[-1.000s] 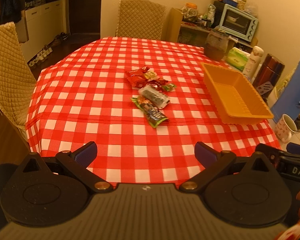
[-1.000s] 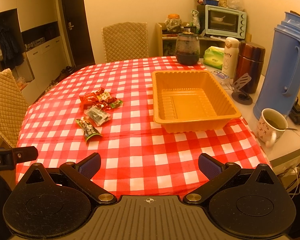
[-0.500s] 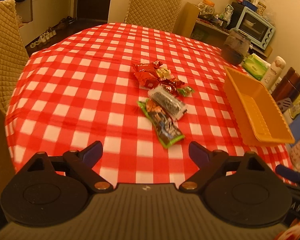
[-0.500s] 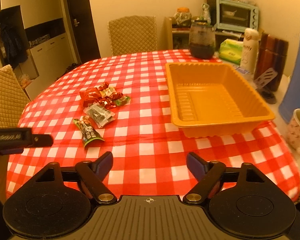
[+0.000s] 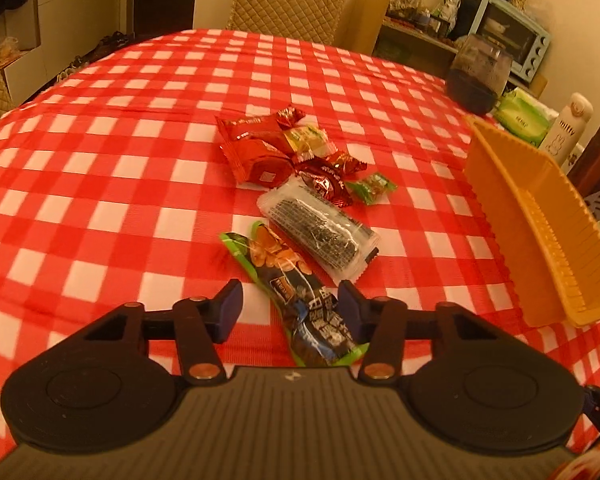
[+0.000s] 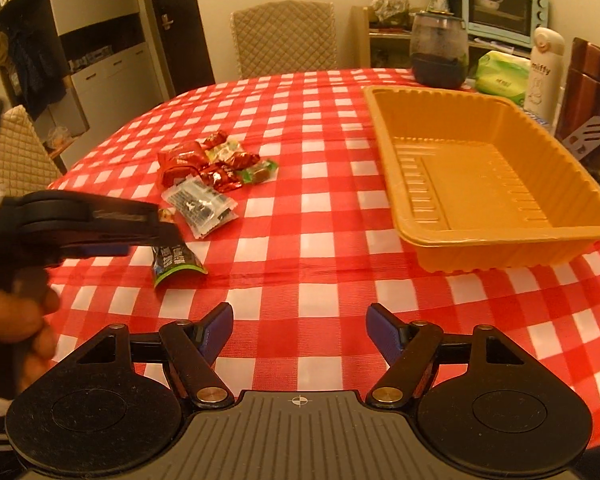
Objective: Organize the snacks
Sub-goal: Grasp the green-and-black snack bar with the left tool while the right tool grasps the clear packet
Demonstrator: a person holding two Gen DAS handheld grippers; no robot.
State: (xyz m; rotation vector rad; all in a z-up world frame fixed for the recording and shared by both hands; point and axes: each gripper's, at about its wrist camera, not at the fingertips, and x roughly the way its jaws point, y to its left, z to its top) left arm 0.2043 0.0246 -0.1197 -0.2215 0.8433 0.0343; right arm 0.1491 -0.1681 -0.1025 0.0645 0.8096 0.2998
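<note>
A small pile of snacks lies mid-table: a long green-edged snack pack (image 5: 296, 300), a clear packet with a dark bar (image 5: 320, 232), and several red-wrapped sweets (image 5: 260, 152). My left gripper (image 5: 290, 308) is open, its fingers on either side of the green-edged pack's near end. In the right wrist view the left gripper (image 6: 112, 228) hovers over that pack (image 6: 176, 262). My right gripper (image 6: 300, 330) is open and empty, low over the tablecloth in front of the empty orange tray (image 6: 580, 236).
The orange tray (image 5: 512, 184) sits at the table's right side. Behind it stand a dark glass jar (image 6: 440, 52), a tissue pack (image 6: 500, 76), a white bottle (image 6: 544, 68) and a toaster oven (image 6: 504, 8). Quilted chairs (image 6: 284, 40) stand at the far and left sides.
My left gripper has moved forward and down to the snack pile, and its fingers have narrowed around the green-edged pack. My right gripper has moved forward and lower toward the tray, its fingers narrower.
</note>
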